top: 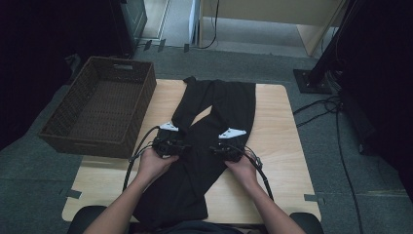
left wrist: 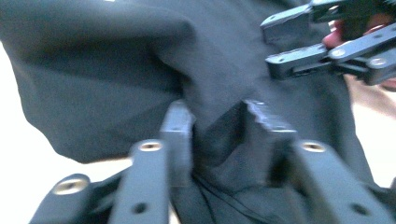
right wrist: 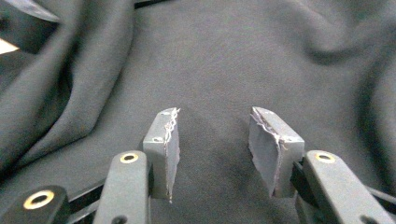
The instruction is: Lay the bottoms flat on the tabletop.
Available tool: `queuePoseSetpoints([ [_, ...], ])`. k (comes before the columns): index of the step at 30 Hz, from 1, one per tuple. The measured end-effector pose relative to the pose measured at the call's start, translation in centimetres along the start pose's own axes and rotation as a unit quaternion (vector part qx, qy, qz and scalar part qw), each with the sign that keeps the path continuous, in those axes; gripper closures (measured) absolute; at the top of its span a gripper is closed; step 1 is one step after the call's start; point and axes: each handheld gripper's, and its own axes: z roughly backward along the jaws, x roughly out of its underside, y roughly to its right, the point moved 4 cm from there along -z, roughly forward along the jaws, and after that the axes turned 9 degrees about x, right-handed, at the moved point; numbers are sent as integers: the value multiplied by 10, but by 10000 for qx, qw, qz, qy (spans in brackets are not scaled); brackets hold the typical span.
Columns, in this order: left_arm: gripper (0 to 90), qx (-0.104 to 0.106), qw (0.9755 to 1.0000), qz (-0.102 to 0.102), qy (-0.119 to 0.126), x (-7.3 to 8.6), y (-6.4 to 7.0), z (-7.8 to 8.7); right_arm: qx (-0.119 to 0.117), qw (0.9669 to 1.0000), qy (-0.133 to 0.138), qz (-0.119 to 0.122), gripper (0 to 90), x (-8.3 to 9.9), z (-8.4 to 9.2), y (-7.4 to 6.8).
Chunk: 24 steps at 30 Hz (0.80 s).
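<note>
A pair of black trousers [top: 219, 102] lies along the wooden table [top: 277, 146], legs toward the far edge and waist toward the person. Both grippers rest on its middle, facing each other. My left gripper [top: 186, 146] has its jaws apart, with a raised fold of the trousers [left wrist: 116, 70] standing between them. In the left gripper view the left gripper [left wrist: 217, 126] is blurred, and the right gripper [left wrist: 271, 44] shows at the top right with its jaws apart. My right gripper [right wrist: 212, 135] is open just above flat black trousers cloth [right wrist: 233, 56], holding nothing.
An empty brown wicker basket [top: 104, 105] stands at the table's left, partly over its edge. Bare wood lies to the right of the trousers. Cables [top: 341, 141] run over the grey carpet at the right, and a dark stand base [top: 311, 80] sits beyond the table.
</note>
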Motion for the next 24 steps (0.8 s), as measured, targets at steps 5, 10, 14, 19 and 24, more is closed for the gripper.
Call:
queuePoseSetpoints([
  [5, 885, -240, 9994, 53, 248, -2, -11, 18, 187, 9998, 55, 90, 536, 0, -2, 8],
  [10, 890, -373, 9980, 296, 423, 4, -20, 43, 378, 9991, 121, -155, 564, 2, -4, 31],
  [14, 890, -474, 9972, 464, 357, 11, -25, 50, 518, 9982, 48, -282, 578, 2, -3, 50],
  [19, 887, -706, 9958, 544, 197, 19, -30, 51, 563, 9978, -167, -307, 581, 4, 2, 66],
  [24, 811, -585, 9953, 692, 351, 19, -34, 50, 636, 9966, -187, -485, 599, 8, 5, 80],
])
